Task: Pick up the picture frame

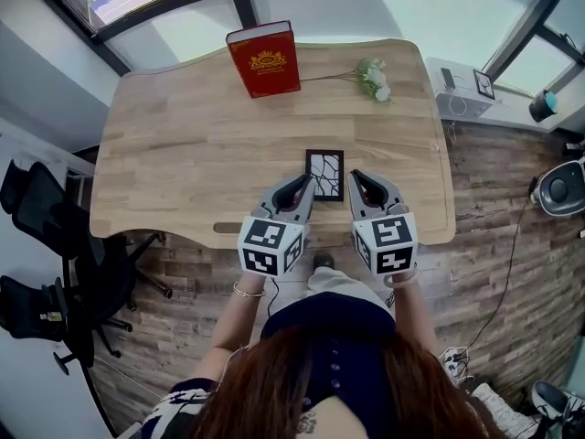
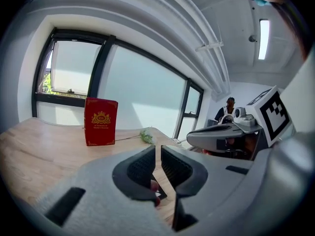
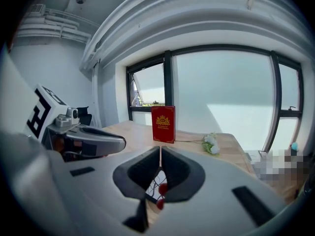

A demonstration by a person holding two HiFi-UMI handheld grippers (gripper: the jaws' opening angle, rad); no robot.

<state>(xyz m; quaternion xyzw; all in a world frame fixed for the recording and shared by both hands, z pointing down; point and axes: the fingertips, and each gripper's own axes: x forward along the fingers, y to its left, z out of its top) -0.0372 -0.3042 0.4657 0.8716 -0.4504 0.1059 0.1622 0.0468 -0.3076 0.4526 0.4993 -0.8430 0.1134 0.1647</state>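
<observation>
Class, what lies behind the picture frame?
Behind the picture frame: bare table, then an upright red book and white flowers. The book's far side is hidden.

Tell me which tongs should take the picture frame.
Right, narrowly. Both flank the picture frame, both shut. The right tongs have the frame's face straight below their tips; the left tongs show only its corner.

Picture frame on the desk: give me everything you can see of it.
The small black rectangular picture frame holds a white print with dark branching lines and red dots. It sits on the light wooden table near the front edge, between the left tool and right tool, both shut. Flat or propped, and whether either tool touches it, cannot be told.
</observation>
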